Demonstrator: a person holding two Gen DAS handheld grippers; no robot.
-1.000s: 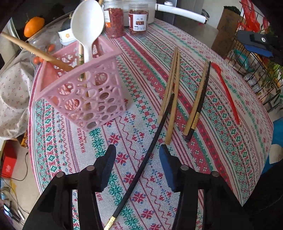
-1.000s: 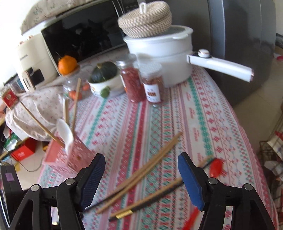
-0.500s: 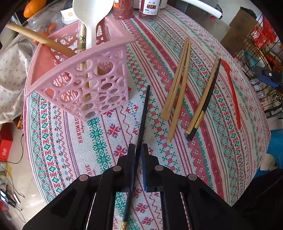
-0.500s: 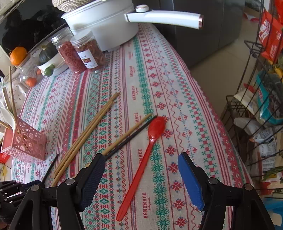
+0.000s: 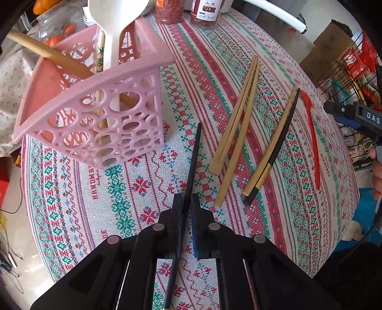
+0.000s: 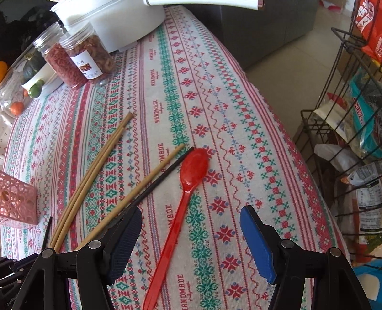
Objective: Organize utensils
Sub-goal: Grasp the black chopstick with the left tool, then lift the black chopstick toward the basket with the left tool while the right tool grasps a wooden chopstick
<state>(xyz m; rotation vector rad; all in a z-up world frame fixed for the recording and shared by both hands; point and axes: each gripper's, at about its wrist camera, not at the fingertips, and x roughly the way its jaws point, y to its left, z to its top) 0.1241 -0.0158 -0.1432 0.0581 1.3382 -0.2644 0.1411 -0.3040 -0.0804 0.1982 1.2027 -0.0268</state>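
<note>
Utensils: the pink basket stands near the table's left edge; left gripper fingers clamp a black chopstick; wooden chopsticks lie mid-table; right gripper fingers stand apart over the red spoon.

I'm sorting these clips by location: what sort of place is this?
Most likely a home kitchen or dining corner. A table under a patterned tablecloth holds food jars and a white pot, chopsticks and a pink utensil basket sit on it, and a wire rack of packaged snacks stands beside it.
</note>
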